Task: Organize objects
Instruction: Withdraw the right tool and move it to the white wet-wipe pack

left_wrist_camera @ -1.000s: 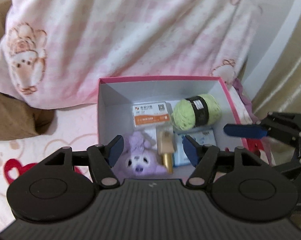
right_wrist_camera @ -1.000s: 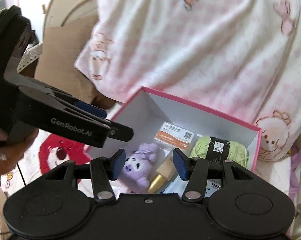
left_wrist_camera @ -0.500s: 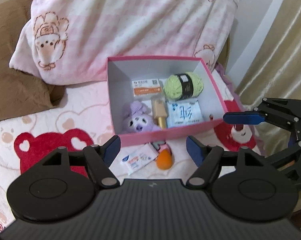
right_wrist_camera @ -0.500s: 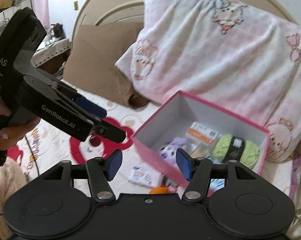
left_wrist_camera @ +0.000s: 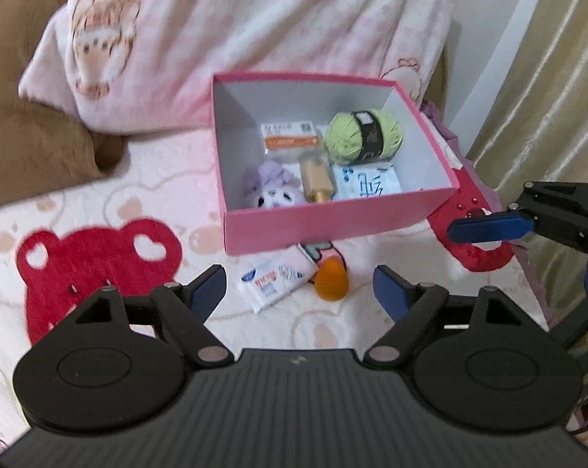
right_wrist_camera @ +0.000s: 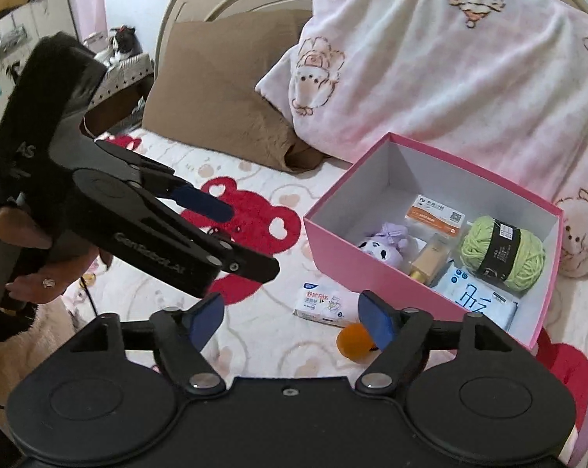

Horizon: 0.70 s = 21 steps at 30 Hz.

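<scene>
1. Grippers, nearest: left gripper (left_wrist_camera: 299, 286) hangs with jaws spread and nothing between them; they have just been opening. Right gripper (right_wrist_camera: 292, 314) is the same, jaws parted and empty, also just opening wider.
2. Landmark: pink box (left_wrist_camera: 333, 230) on the bear-print bed cover (left_wrist_camera: 98, 210). All places below are relative to it.
3. Loose items, just outside the box's near wall: tissue packet (left_wrist_camera: 276, 282) and orange sponge egg (left_wrist_camera: 331, 279), side by side and about touching. A third small pink item is tucked between them and the wall; too hidden to name.
4. Packet's long axis runs diagonally, its far corner toward the box wall, its near corner toward the left gripper's left finger. Egg stands with its narrow tip toward the box.
5. Left wrist view: both loose items lie straight ahead, inside the span of the open jaws. Right wrist view: egg (right_wrist_camera: 354, 341) sits partly behind the right finger, packet (right_wrist_camera: 325, 304) ahead between the fingers.
6. Judgement: egg looks the easier reach for the right gripper, packet for the left; each is close to both.
7. Inside the box: purple plush (left_wrist_camera: 272, 191), gold bottle (left_wrist_camera: 317, 179), wipes pack (left_wrist_camera: 366, 183), then orange-label packet (left_wrist_camera: 290, 138) and green yarn ball (left_wrist_camera: 366, 136) by the far wall.
8. Beyond the box: pink blanket (left_wrist_camera: 254, 27).
</scene>
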Motion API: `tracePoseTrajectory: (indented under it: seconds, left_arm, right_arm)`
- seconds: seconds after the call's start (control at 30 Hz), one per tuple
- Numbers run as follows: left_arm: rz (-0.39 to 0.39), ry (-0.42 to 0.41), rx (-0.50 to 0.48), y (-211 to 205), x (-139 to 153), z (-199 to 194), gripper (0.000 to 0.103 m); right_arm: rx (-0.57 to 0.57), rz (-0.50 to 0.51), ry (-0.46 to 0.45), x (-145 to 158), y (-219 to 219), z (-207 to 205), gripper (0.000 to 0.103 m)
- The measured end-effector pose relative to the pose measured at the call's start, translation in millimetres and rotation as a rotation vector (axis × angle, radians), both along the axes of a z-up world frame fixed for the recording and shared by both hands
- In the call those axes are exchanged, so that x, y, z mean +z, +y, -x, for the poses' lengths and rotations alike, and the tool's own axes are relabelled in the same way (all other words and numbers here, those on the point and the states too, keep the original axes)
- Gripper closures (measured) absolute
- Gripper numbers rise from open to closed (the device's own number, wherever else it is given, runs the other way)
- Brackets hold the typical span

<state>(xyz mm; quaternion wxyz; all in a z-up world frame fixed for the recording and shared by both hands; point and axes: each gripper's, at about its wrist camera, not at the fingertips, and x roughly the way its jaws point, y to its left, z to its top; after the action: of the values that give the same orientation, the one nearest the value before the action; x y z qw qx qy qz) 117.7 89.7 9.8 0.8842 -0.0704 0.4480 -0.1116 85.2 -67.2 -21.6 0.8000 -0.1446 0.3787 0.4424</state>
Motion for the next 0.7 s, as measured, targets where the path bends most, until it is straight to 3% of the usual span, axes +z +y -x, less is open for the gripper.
tracePoseTrajectory:
  seconds: [0.2,0.37,0.5,0.7]
  left_arm:
    - [0.026,-0.021,0.030,8,-37,-3,0.021]
    - [0.062,-0.033,0.056,17,-74,-9,0.020]
    - [0.131,0.032,0.102,29,-108,-20,0.020]
    - [0.208,0.054,0.138,36,-137,-30,0.020]
  right_arm:
    - [0.056,0.036,-0.032,-34,13,-6,0.019]
    - [0.042,0.045,0.050,-70,21,-33,0.019]
    - [0.025,0.067,0.092,-92,27,-54,0.019]
    - [0.052,0.110,0.105,-121,44,-72,0.019]
